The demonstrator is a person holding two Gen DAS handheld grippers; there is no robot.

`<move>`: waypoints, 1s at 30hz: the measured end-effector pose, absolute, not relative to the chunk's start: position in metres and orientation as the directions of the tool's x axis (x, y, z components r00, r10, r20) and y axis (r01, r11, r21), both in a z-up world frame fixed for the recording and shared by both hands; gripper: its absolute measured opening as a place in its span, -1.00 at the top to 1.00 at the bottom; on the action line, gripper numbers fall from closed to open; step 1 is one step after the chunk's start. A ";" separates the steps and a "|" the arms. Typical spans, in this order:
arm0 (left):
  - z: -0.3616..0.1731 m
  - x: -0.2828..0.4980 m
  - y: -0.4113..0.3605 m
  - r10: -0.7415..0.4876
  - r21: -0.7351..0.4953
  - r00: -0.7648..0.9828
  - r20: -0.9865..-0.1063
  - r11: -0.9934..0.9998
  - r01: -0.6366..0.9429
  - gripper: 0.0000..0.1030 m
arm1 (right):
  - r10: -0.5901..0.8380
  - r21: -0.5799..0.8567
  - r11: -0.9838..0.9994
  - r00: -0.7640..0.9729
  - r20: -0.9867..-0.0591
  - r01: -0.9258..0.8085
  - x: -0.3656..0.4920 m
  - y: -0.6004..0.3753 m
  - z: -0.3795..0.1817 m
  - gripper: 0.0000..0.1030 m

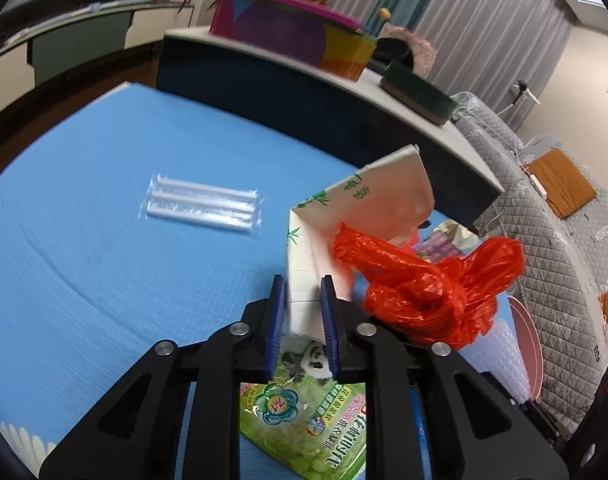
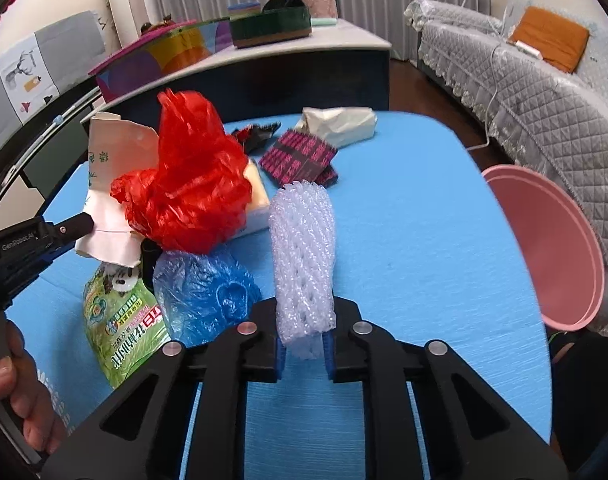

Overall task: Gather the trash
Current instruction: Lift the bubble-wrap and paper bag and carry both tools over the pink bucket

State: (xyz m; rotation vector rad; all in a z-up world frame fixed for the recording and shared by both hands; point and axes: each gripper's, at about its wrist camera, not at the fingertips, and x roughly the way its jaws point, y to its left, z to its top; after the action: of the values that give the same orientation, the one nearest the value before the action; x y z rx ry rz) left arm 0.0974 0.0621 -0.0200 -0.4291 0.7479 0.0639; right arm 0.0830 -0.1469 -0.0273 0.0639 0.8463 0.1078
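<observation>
My left gripper [image 1: 301, 330] is shut on a white paper carton [image 1: 356, 216] with green bamboo print and holds it above the blue table [image 1: 103, 260]. A crumpled red plastic bag [image 1: 432, 292] hangs against the carton; it also shows in the right wrist view [image 2: 187, 184]. My right gripper [image 2: 304, 354] is shut on a white foam net sleeve [image 2: 304, 256], held over the table. A green detergent pouch [image 2: 119, 332] and a blue plastic bag [image 2: 203, 296] lie on the table at the left. The pink bin [image 2: 552, 248] stands off the table's right edge.
A clear packet of straws [image 1: 201, 204] lies on the table [image 2: 404, 240]. A pink-and-black wrapper [image 2: 299, 158] and a beige wrapper [image 2: 340, 124] lie at the far end. A dark cabinet [image 2: 304, 76] with boxes stands behind. A grey sofa [image 2: 544, 92] is at the right.
</observation>
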 end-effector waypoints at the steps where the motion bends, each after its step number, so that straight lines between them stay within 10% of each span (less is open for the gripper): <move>1: -0.017 0.096 0.061 -0.090 -0.348 0.742 -0.664 0.916 -0.200 0.71 | 0.117 0.096 0.993 0.665 -0.738 -0.069 0.082 -0.148 -0.025 0.74; 30: 0.009 0.058 0.048 -0.046 -0.208 0.772 -0.634 0.972 -0.113 0.83 | 0.092 0.061 0.996 0.792 -0.604 -0.069 0.031 -0.168 0.028 0.77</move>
State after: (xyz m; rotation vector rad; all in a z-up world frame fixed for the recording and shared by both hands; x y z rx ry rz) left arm 0.0578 0.0482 0.0093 -0.2407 0.6897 0.0366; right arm 0.0314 -0.1681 0.0282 0.0360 0.6517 0.0866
